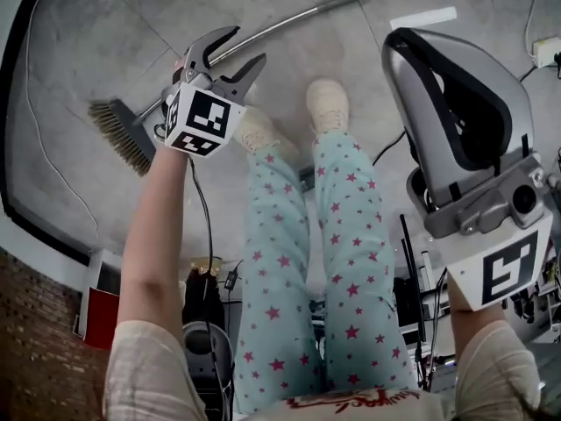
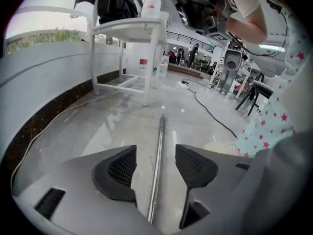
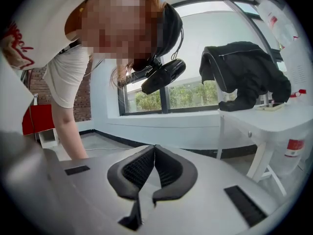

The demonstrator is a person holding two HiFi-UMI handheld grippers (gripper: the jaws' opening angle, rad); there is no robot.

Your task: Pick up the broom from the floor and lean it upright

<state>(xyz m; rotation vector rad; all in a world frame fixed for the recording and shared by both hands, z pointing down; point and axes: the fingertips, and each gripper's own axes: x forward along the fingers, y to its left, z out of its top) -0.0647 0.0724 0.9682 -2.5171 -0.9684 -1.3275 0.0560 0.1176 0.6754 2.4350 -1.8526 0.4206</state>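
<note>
The broom lies flat on the grey floor; its brush head (image 1: 123,134) is at the left and its metal handle (image 1: 289,24) runs up to the right. My left gripper (image 1: 245,46) hovers over the handle near the brush end, jaws wide open. In the left gripper view the handle (image 2: 160,136) runs straight between the two open pads (image 2: 115,173) without touching either, and my left gripper (image 2: 156,166) is lined up along it. My right gripper (image 1: 403,46) is raised at the right, away from the broom. Its jaws are shut with nothing between them (image 3: 154,153).
The person's legs in star-print trousers (image 1: 351,235) and light shoes (image 1: 326,103) stand just right of the handle. A white table (image 2: 132,31) with a black jacket stands past the handle's far end. A black cable (image 2: 210,114) crosses the floor. A curved wall base (image 1: 35,226) bounds the left.
</note>
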